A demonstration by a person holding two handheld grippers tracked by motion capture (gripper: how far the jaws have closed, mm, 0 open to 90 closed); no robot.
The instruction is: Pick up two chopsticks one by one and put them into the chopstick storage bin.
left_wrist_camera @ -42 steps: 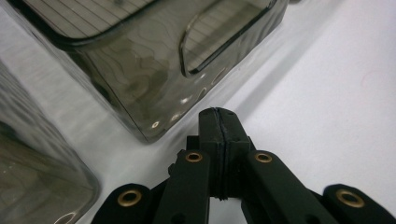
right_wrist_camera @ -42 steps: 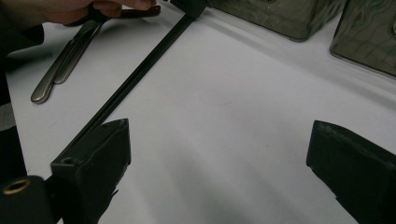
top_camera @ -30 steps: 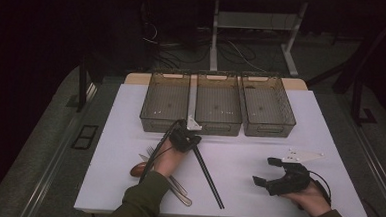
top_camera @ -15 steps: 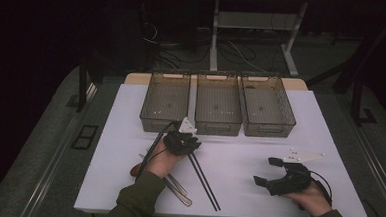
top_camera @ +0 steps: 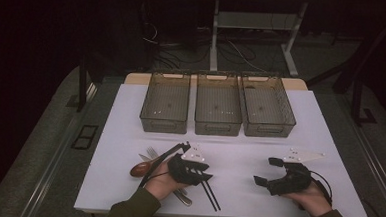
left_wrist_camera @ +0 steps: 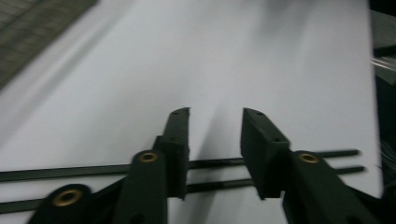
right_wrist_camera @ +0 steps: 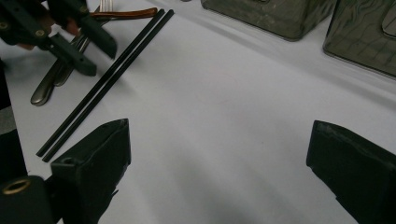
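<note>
Two black chopsticks (top_camera: pixel 210 195) lie side by side on the white table top (top_camera: pixel 130 115), near its front edge. My left gripper (top_camera: pixel 205 171) hovers just over their far ends. Its jaws have just been opening and stand partly apart, with nothing between the pads. In the left gripper view the chopsticks (left_wrist_camera: pixel 210 163) run crosswise under my left gripper (left_wrist_camera: pixel 215 130). My right gripper (top_camera: pixel 267 171) rests at the front right, wide open and empty. The right gripper view shows the chopsticks (right_wrist_camera: pixel 102 79), the left gripper (right_wrist_camera: pixel 95 58) and my right gripper (right_wrist_camera: pixel 219 154).
Three clear mesh bins (top_camera: pixel 218 105) stand in a row at the back of the table. A wooden spoon (top_camera: pixel 140 168), a fork (top_camera: pixel 151 151) and metal cutlery handles (top_camera: pixel 184 198) lie by the left hand. Bins (right_wrist_camera: pixel 359 32) also show ahead of the right gripper.
The left gripper has drawn back toward the front edge and opened. The chopsticks it carried now lie on the table. The right gripper has stayed put.
</note>
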